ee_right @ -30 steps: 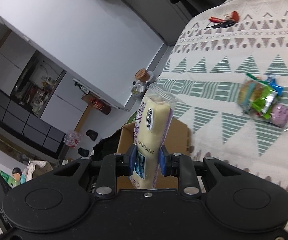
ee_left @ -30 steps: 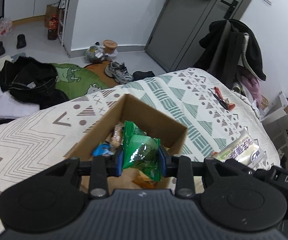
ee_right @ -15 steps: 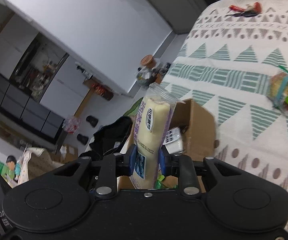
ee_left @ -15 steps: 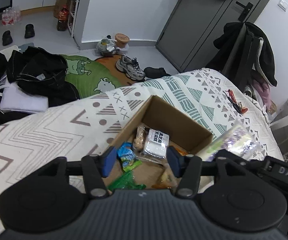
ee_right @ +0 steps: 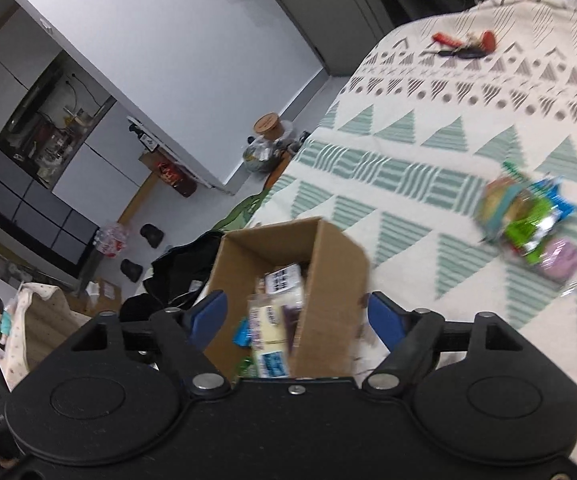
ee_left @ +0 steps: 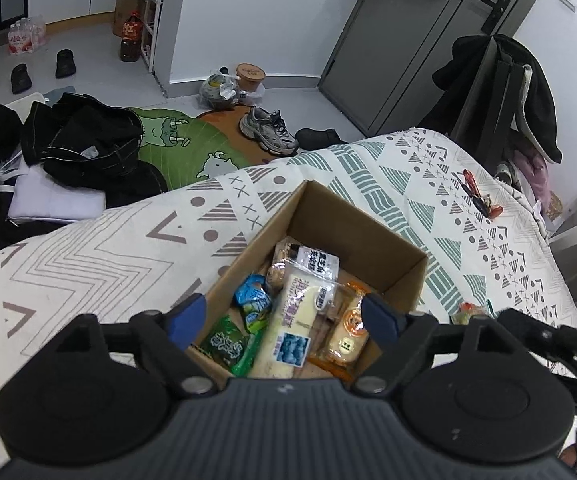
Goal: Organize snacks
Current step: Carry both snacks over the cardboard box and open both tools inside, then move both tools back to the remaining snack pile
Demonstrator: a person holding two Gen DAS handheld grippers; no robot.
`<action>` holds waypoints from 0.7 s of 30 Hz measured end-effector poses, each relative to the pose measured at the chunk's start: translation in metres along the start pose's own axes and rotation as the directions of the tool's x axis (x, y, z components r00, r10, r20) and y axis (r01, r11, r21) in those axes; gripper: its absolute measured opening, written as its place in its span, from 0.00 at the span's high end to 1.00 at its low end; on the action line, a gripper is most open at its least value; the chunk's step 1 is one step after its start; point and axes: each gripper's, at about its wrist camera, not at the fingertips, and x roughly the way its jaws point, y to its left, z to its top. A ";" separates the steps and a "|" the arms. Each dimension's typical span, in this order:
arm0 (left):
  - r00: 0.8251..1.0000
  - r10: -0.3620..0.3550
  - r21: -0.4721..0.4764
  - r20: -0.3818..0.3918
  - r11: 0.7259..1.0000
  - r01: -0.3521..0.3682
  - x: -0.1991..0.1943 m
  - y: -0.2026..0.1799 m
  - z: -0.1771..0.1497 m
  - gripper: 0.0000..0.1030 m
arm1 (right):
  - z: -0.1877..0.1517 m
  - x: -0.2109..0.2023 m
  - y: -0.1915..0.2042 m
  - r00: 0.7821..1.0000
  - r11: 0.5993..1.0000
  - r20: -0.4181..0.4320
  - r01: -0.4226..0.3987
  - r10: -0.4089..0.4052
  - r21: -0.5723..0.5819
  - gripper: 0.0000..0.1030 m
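An open cardboard box [ee_left: 362, 236] [ee_right: 328, 280] stands on the patterned bedspread. Inside lie several snacks: a long cream-coloured packet [ee_left: 294, 322] [ee_right: 266, 330], a green packet [ee_left: 226, 346], a blue one [ee_left: 253, 301] and an orange-labelled cake packet [ee_left: 346, 340]. My left gripper [ee_left: 284, 316] hovers over the box, its jaws opening, nothing between the pads. My right gripper [ee_right: 296, 316] hangs above the box's near corner, jaws also opening and empty. A small heap of wrapped snacks [ee_right: 528, 224] lies on the bed to the right.
Red-handled keys [ee_left: 482, 196] [ee_right: 464, 46] lie farther back on the bed. The bedspread [ee_left: 108, 248] drops off to a floor with dark clothes [ee_left: 84, 140], a green rug and a sneaker [ee_left: 268, 130]. A chair with coats [ee_left: 504, 92] stands beside a grey door.
The left gripper let go of the green packet, which now lies in the box. The right gripper released the long cream packet into the box. Both sets of jaws spread wide.
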 end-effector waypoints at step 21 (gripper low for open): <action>0.998 -0.061 0.098 0.016 0.993 0.059 -0.021 -0.086 -0.031 0.00 | 0.022 -0.080 -0.081 0.996 0.998 0.075 0.050 -0.053 0.038 0.04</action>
